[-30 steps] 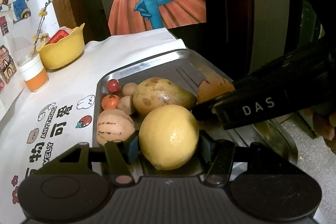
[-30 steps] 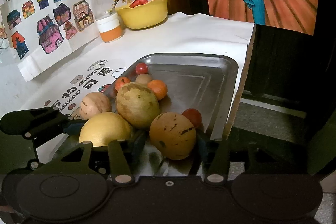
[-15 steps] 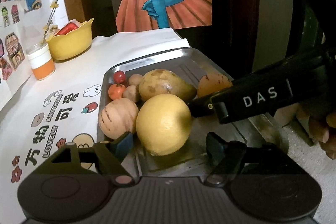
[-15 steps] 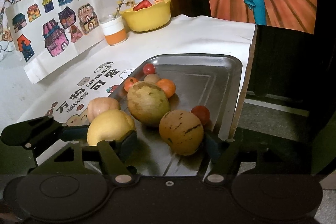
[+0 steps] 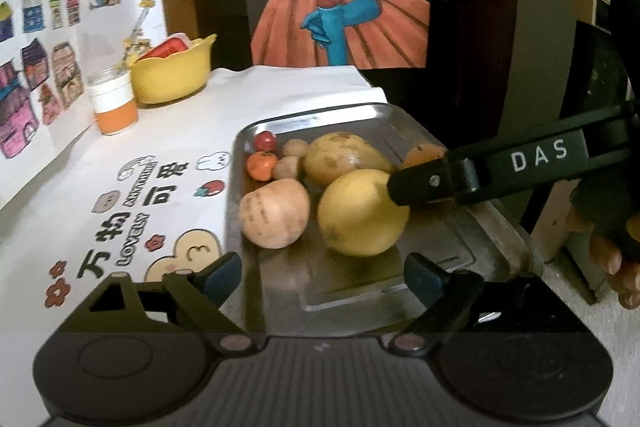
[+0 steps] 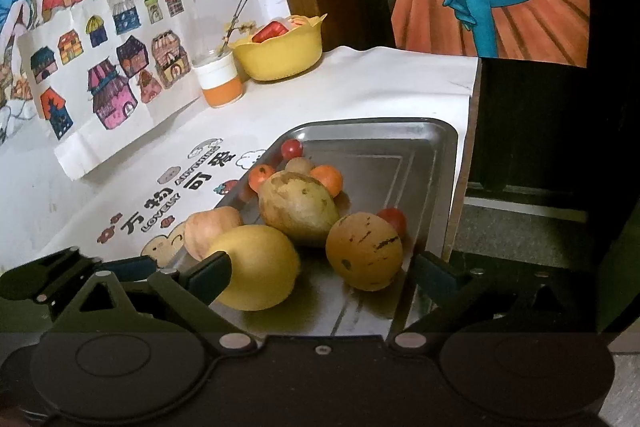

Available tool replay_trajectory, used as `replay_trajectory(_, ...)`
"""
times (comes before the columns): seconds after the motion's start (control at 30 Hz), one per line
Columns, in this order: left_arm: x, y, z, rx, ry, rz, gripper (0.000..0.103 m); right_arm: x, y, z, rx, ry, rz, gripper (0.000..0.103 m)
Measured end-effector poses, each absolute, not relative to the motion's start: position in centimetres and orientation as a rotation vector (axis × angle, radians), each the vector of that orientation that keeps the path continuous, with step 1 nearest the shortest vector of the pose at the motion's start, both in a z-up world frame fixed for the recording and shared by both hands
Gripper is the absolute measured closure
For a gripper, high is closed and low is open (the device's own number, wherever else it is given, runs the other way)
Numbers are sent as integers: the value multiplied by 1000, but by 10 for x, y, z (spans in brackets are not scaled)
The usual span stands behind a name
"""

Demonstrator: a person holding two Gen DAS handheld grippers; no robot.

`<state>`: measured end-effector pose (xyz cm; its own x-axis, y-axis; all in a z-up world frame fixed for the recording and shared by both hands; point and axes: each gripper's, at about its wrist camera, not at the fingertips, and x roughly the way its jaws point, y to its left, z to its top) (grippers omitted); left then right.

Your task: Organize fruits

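Steel tray [image 5: 516, 239] of fruit, both tools spread wide and empty, red tomato [image 6: 394, 219] visible only from right wrist

Shiny metal tray [image 5: 436, 143], matt white printed cloth [image 6: 360, 87], glossy plastic bowl [image 6: 280, 55]

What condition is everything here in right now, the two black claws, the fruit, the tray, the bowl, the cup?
Left gripper: open, empty.
Right gripper: open, empty.
Big yellow round fruit: resting on tray, ungripped.
Orange striped round fruit: resting on tray, ungripped.
Silver metal tray: flat on table, holding fruit.
Yellow plastic bowl: upright, filled.
White-and-orange cup: upright, holding a flower sprig.
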<state>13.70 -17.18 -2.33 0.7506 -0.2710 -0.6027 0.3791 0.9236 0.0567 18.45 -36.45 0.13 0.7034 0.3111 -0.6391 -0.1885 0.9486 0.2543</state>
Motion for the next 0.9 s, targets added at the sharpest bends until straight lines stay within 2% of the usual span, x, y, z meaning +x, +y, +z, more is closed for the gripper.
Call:
replay_trajectory(0.23, 124, -140, -17, 68, 623, -282, 1, 174, -362, 4, 213, 702, 236, 1)
replay_trajectory(0.9, 106, -85, -15, -79, 590, -149, 1, 119, -321, 26, 137, 534, 84, 1)
